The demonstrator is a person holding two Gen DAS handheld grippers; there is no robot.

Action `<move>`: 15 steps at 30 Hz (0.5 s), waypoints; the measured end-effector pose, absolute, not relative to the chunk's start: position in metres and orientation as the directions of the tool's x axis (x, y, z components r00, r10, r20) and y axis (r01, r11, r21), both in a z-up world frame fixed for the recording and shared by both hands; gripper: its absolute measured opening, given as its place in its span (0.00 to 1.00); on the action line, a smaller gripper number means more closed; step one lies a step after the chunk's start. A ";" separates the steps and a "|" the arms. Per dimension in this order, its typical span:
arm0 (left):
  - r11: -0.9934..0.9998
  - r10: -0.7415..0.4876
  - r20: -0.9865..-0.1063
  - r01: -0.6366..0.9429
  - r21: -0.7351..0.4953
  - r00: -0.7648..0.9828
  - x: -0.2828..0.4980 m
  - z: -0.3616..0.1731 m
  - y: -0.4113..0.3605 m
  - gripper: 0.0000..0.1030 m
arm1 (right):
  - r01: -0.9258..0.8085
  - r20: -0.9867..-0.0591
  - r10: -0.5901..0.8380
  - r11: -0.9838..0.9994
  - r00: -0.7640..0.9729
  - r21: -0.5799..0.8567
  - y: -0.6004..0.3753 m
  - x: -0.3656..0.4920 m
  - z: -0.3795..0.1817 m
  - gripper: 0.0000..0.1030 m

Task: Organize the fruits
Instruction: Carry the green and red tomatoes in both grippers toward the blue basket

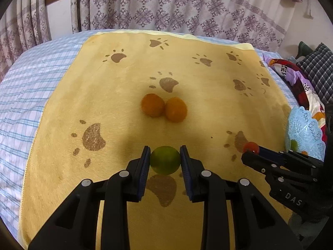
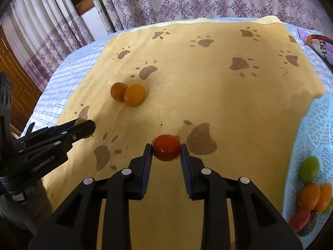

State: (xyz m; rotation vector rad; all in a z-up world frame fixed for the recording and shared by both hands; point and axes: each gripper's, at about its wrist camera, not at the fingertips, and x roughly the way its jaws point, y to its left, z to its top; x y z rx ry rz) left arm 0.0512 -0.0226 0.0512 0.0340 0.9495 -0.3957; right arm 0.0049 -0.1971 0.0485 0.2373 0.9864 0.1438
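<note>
My left gripper [image 1: 165, 156] is shut on a green fruit [image 1: 165, 160] and holds it above the yellow paw-print blanket [image 1: 129, 129]. My right gripper [image 2: 165, 150] is shut on a red tomato [image 2: 167, 147], also above the blanket; it also shows in the left wrist view [image 1: 251, 147]. Two orange fruits [image 1: 163, 108] lie touching each other at the blanket's middle, ahead of the left gripper; they also show in the right wrist view [image 2: 129, 93]. A light blue lace basket [image 2: 312, 137] at the right holds several fruits: green [image 2: 309, 169], orange [image 2: 308, 195] and red [image 2: 299, 220].
The blanket lies on a bed with a blue checked sheet [image 1: 25, 95]. Patterned curtains [image 1: 166, 4] hang behind. Colourful cloth and a checked cushion [image 1: 318, 68] lie at the right. A wooden door [image 2: 14, 79] stands at the left.
</note>
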 end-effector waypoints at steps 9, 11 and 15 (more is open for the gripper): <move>0.918 -0.306 -0.785 0.386 -0.092 0.539 0.031 0.063 -0.040 0.28 | -0.012 -0.782 0.235 0.960 0.577 0.280 -0.208 -0.023 0.067 0.28; 0.914 -0.309 -0.781 0.396 -0.087 0.543 0.027 0.066 -0.043 0.29 | -0.010 -0.777 0.234 0.960 0.585 0.281 -0.210 -0.027 0.071 0.28; 0.904 -0.319 -0.772 0.421 -0.074 0.550 0.017 0.072 -0.053 0.29 | -0.006 -0.768 0.231 0.959 0.598 0.284 -0.216 -0.038 0.078 0.28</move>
